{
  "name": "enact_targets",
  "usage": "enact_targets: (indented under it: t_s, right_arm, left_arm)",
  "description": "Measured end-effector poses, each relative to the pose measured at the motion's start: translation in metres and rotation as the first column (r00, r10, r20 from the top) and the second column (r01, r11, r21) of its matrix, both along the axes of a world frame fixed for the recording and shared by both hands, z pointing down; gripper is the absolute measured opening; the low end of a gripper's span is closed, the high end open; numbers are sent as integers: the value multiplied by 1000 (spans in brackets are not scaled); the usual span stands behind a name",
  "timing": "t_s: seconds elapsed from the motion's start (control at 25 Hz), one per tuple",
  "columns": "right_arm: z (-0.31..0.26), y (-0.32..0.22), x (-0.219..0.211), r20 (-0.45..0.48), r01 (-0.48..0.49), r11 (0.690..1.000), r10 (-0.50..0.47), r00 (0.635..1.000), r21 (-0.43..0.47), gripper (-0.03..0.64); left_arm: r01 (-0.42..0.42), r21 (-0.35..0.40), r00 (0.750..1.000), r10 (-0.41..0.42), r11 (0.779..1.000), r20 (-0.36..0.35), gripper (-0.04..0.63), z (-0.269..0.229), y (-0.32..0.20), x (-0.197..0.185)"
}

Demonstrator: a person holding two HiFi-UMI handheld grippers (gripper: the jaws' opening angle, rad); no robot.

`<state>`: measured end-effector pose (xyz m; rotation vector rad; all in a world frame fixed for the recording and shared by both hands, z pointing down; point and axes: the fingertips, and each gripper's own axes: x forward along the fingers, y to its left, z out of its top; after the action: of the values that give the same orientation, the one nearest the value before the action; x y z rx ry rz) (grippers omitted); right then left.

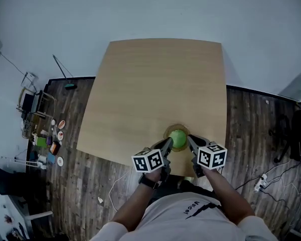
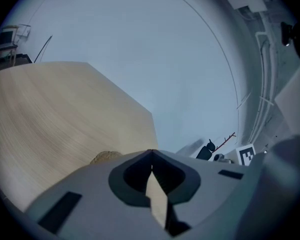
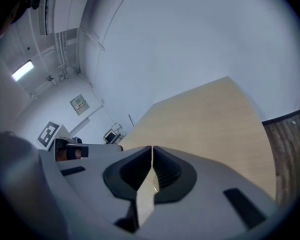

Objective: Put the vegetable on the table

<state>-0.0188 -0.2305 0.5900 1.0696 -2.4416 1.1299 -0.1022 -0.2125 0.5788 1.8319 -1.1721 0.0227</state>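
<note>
In the head view a round green vegetable (image 1: 178, 138) sits in a small brown woven bowl (image 1: 176, 128) near the front edge of the light wooden table (image 1: 155, 84). My left gripper (image 1: 169, 143) points at it from the left and my right gripper (image 1: 189, 139) from the right, both close beside the bowl. The left gripper view has the left gripper (image 2: 151, 152) shut with its tips together and nothing between, and the bowl's rim (image 2: 106, 157) peeks just past them. The right gripper (image 3: 152, 148) is likewise shut on nothing; the vegetable is hidden there.
The tabletop stretches bare beyond the bowl toward a pale wall. On the dark plank floor, a rack with small items (image 1: 40, 134) stands at the left. Cables and a power strip (image 1: 261, 184) lie at the right, near a black chair (image 1: 296, 134).
</note>
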Motion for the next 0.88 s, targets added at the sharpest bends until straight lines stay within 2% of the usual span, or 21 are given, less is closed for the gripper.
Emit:
enact_targets:
  t_s: [0.12,0.28,0.52,0.88]
  right_arm:
    - [-28,2,-2,17,8,998,-9,1000,59,20]
    - [-64,3,2,48,11,992,-17,999,128,15]
    - [-111,4,3,64,16,970,-32,997,242,15]
    - [-163,6,5,91,2,925,-39,995,380,15]
  left_arm:
    - [-5,77,999,2,997,38,14,-33,3,3]
    - [-12,186,996,-5,983,91,14,-73,6,12]
    - [-26,289,992,-11,957,127,14,-112,5,25]
    - [-20,432,984,-58,901,167,14,-161,5,25]
